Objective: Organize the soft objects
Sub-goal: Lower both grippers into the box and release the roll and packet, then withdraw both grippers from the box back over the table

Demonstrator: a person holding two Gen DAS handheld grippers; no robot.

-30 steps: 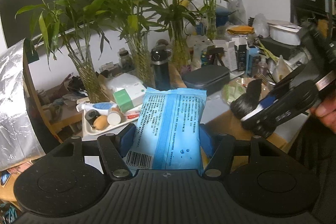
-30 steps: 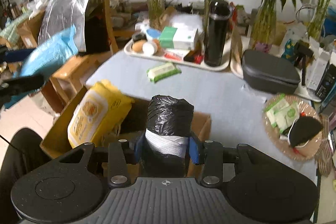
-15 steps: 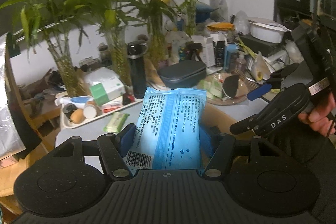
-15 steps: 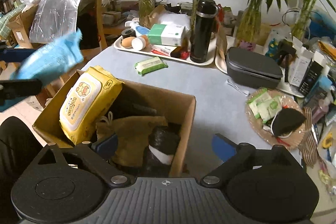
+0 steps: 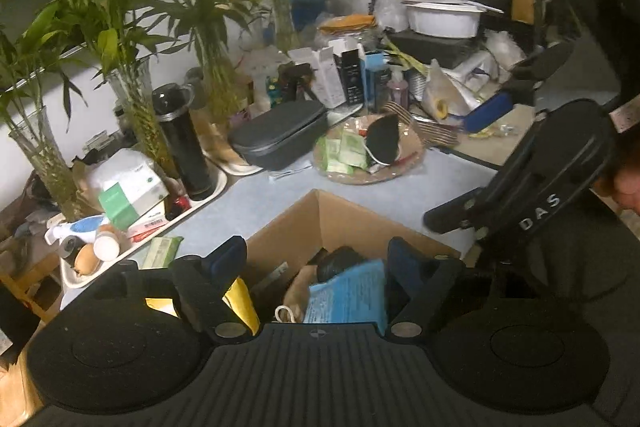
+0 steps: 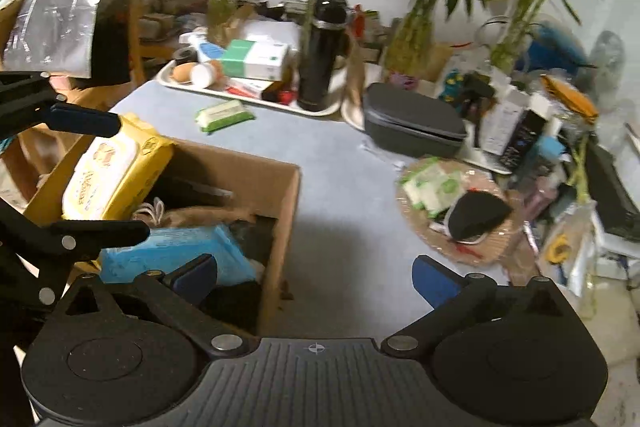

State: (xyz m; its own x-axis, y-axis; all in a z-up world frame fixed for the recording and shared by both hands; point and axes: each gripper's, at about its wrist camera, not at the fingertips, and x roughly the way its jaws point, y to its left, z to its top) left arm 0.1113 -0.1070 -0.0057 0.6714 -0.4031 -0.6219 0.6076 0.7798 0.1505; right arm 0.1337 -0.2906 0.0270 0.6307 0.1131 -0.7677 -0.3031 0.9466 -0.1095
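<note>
Progress looks good: we see the blue plastic wipes pack (image 6: 176,253) lying in the brown cardboard box (image 6: 280,211) beside the yellow wipes pack (image 6: 116,171). Our left gripper (image 5: 318,263) and right gripper (image 6: 316,277) gape wide, empty. A green wipes packet (image 6: 225,115) waits near the table's far edge.

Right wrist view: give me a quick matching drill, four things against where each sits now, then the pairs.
Things:
1. blue pack
2. yellow wipes pack
3. green pack
4. black bottle

Places:
A. standing on the white tray
B. lying on bare table between tray and cardboard box
C. lying in the box, nearest the right tool
D. leaning on the box's far left wall

Pairs: 1-C, 2-D, 3-B, 4-A
</note>
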